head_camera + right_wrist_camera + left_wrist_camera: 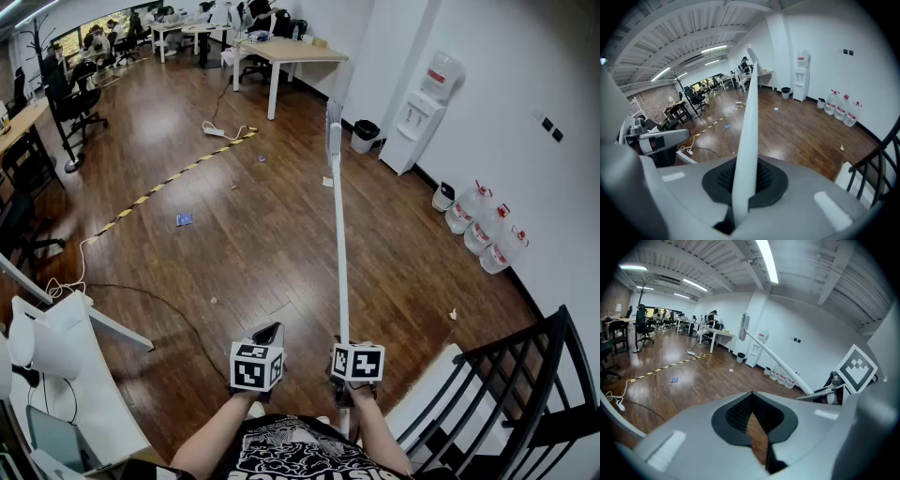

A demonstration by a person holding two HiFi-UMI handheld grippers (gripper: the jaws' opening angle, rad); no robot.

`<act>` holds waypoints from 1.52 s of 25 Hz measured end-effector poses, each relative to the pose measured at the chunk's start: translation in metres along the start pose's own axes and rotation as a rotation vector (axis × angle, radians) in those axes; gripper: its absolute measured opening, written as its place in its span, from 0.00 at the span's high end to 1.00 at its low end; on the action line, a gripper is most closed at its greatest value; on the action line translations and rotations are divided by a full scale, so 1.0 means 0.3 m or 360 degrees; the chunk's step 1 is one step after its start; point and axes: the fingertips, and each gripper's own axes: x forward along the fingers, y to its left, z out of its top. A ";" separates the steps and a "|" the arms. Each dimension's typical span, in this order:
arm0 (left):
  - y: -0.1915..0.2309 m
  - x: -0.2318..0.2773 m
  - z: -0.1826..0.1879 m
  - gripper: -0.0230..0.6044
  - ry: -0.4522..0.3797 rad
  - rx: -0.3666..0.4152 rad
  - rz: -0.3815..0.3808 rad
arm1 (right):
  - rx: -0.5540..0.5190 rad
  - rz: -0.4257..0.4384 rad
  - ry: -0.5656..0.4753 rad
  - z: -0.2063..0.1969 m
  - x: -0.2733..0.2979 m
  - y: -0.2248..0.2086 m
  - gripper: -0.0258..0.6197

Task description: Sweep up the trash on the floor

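My right gripper (344, 345) (747, 177) is shut on the white broom handle (339, 253) (750, 122). The handle rises away from me, and the broom head (334, 111) (745, 326) is held up off the floor. Just to the left, my left gripper (270, 334) (751, 398) is shut with nothing in it. Trash lies on the wood floor: a blue scrap (185, 219) (674, 379) (726, 126), a white scrap (327, 182) (776, 109) under the broom head, and a small white bit (453, 315) (842, 148) to the right.
A water dispenser (417, 117), a black bin (366, 135) and water jugs (487, 232) line the right wall. A black railing (539, 389) stands at my right, white furniture (66, 361) at my left. Yellow-black tape (169, 181) and a power strip cable (221, 131) cross the floor; desks and chairs stand beyond.
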 end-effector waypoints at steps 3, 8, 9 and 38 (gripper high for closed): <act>0.127 -0.039 0.031 0.96 -0.0016 -0.0022 0.0046 | -0.0016 0.0059 0.0007 0.047 0.059 0.114 0.96; 0.299 -0.089 0.062 0.96 -0.0055 -0.0083 0.0131 | -0.0074 0.0134 0.0058 0.104 0.162 0.254 0.96; 0.328 -0.095 0.067 0.96 -0.0062 -0.0096 0.0150 | -0.0089 0.0147 0.0067 0.119 0.182 0.278 0.96; 0.862 0.483 0.656 0.96 -0.0030 -0.0195 0.0489 | -0.0392 0.0590 0.0381 0.854 0.925 0.381 0.96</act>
